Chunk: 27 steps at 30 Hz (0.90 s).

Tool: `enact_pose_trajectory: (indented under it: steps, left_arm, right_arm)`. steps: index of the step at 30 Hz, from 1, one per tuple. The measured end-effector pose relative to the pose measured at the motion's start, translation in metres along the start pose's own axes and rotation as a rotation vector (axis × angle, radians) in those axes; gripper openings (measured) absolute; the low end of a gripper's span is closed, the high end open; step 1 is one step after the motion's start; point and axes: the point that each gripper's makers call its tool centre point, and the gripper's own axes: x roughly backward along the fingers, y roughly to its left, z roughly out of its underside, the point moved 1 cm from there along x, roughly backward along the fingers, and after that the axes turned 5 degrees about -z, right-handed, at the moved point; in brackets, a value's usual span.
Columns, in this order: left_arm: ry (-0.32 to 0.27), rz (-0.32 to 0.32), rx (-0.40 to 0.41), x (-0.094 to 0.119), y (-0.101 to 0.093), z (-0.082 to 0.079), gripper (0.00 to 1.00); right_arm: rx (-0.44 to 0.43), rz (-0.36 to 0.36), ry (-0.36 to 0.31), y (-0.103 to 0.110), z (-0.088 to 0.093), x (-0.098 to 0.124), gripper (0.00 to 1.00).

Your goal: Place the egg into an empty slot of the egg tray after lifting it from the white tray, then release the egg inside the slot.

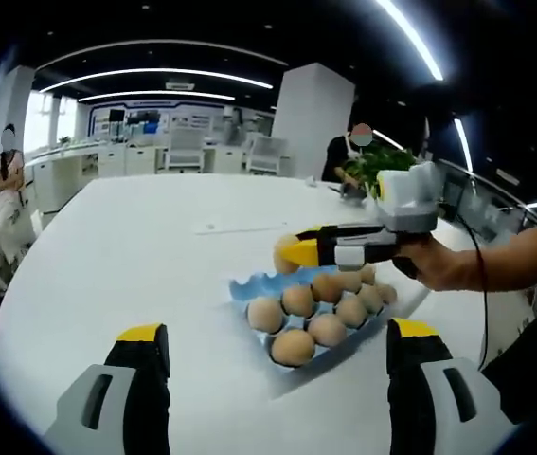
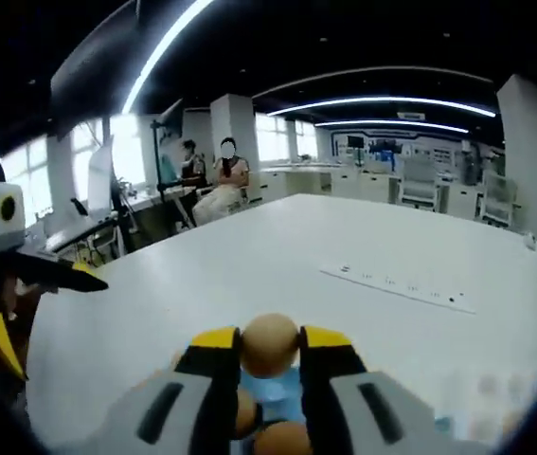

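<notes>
Brown egg (image 2: pixel 269 345) pinched in right tool (image 2: pixel 269 353), above blue egg tray (image 1: pixel 249 285).

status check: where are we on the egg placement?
Done: the egg is lifted, clamped between the right tool's jaws. In hand: in the left gripper view the right tool holds it above the far end of the blue egg tray. Left: lower into an empty slot, then release. The left tool hangs open, holding nothing.
</notes>
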Motion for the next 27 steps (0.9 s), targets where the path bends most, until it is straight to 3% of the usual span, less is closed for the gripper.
enact_pose_trajectory:
  steps: [10, 21, 27]
  left_arm:
    - [-0.005, -0.016, 0.014, 0.004, 0.01, 0.0, 0.96]
    - [-0.007, -0.018, 0.03, 0.003, 0.012, 0.002, 0.96]
    - [-0.006, -0.025, 0.031, 0.003, 0.014, 0.002, 0.96]
  right_arm:
    - [0.016, -0.064, 0.058, 0.019, 0.01, -0.031, 0.24]
    - [-0.006, -0.08, 0.109, 0.021, 0.024, -0.042, 0.24]
    - [-0.072, -0.075, 0.132, 0.016, 0.029, -0.044, 0.24]
